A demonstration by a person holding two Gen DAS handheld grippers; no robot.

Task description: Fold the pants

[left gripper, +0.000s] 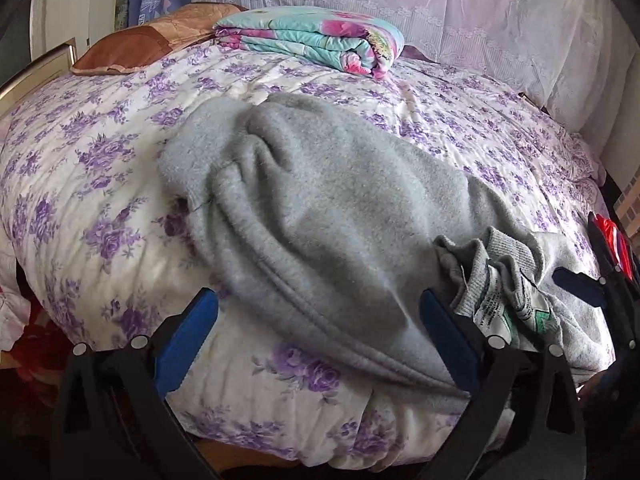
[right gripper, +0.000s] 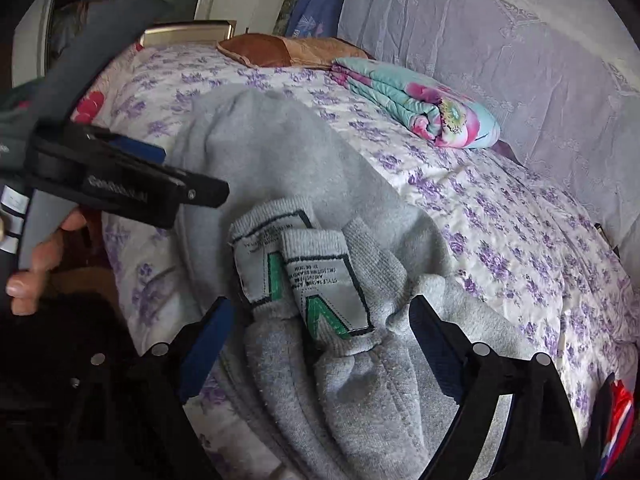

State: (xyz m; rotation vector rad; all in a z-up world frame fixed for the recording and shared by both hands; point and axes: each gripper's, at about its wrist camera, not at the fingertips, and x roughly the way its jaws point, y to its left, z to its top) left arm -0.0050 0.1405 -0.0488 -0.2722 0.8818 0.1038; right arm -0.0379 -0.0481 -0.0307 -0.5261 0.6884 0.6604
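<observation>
Grey fleece pants lie crumpled on the bed, inside-out from the look of the fuzzy face, bunched toward the near edge. Waistband with the 2 white care labels is rucked up at my right side.

Left gripper: jaws wide open, straddling the long seam ridge near the bed edge, gripping nothing. Right gripper: jaws also open, labels and waistband sitting between them, nothing pinched yet.

My read: I'm at the grab-and-flatten stage, fold not started.

How I'd do it:
- Right closes on the waistband rib itself, not the labels; labels are thin and would slip or tear.
- Left takes the seam edge as 1 layer stack, deep bite, since fleece is thick and springy.
- Lift both, pull apart to tension, then lay flat toward the bed's middle.
- Stay short of the folded floral quilt and brown pillow.

Risk: pinching the bedspread with the fleece.
</observation>
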